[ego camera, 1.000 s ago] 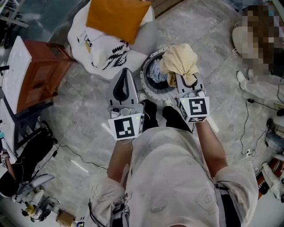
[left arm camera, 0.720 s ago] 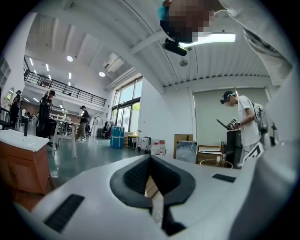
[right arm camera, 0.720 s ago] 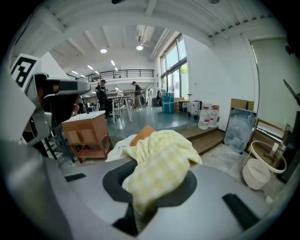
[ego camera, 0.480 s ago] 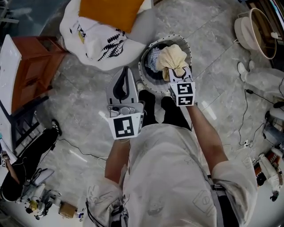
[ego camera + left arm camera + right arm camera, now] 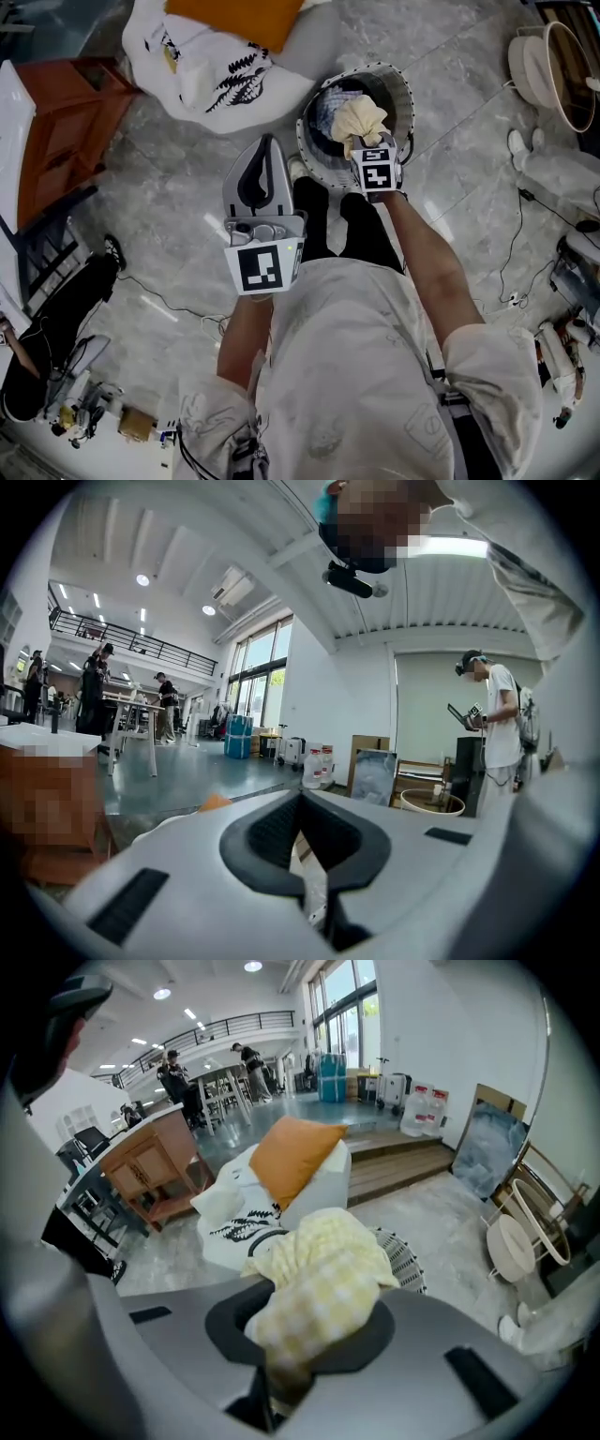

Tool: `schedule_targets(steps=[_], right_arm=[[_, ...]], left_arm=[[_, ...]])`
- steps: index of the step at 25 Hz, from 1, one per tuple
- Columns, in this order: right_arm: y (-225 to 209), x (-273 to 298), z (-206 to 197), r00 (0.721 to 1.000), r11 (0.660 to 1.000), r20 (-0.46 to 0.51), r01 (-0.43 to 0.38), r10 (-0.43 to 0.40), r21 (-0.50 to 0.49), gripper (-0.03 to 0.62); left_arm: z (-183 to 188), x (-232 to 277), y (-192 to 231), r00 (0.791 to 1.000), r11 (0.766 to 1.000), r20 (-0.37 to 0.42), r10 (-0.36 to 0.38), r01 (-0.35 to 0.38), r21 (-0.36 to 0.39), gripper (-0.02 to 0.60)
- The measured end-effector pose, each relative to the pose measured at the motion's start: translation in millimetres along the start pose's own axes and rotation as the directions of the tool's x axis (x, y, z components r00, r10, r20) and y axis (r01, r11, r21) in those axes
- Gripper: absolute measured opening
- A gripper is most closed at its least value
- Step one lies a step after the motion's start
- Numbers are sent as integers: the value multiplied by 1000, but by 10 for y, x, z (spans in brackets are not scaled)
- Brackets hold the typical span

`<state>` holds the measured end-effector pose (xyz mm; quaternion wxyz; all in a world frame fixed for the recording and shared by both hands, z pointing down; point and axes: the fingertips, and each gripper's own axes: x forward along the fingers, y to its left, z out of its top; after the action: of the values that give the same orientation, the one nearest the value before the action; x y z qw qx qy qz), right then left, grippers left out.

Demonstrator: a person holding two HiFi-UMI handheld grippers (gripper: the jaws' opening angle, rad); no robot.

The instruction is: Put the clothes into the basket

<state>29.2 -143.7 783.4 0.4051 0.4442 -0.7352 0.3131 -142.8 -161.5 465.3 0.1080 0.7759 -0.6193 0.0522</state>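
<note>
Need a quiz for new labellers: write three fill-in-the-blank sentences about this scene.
1. The right tool is shut on a ____ cloth.
2. The cloth hangs over a round ____ that holds blue clothes.
3. The left tool is shut and holds ____.
Missing words: yellow; basket; nothing.

I count two: left tongs (image 5: 265, 150), right tongs (image 5: 367, 148). One yellow cloth (image 5: 359, 117) inside the right tongs, one basket (image 5: 403, 94) under them, one orange cushion (image 5: 234, 17) beyond.
</note>
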Motion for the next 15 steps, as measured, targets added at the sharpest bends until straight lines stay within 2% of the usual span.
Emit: schedule_targets(steps=[6, 15], right_arm=[[-97, 270, -293, 990, 999, -138, 28, -24, 28, 49], [-90, 324, -403, 983, 998, -185, 27, -15, 63, 55]], left_arm=[[-57, 34, 58, 1000, 1000, -17, 10, -11, -6, 3], [-113, 36, 64, 1000, 1000, -30, 7, -8, -22, 3]])
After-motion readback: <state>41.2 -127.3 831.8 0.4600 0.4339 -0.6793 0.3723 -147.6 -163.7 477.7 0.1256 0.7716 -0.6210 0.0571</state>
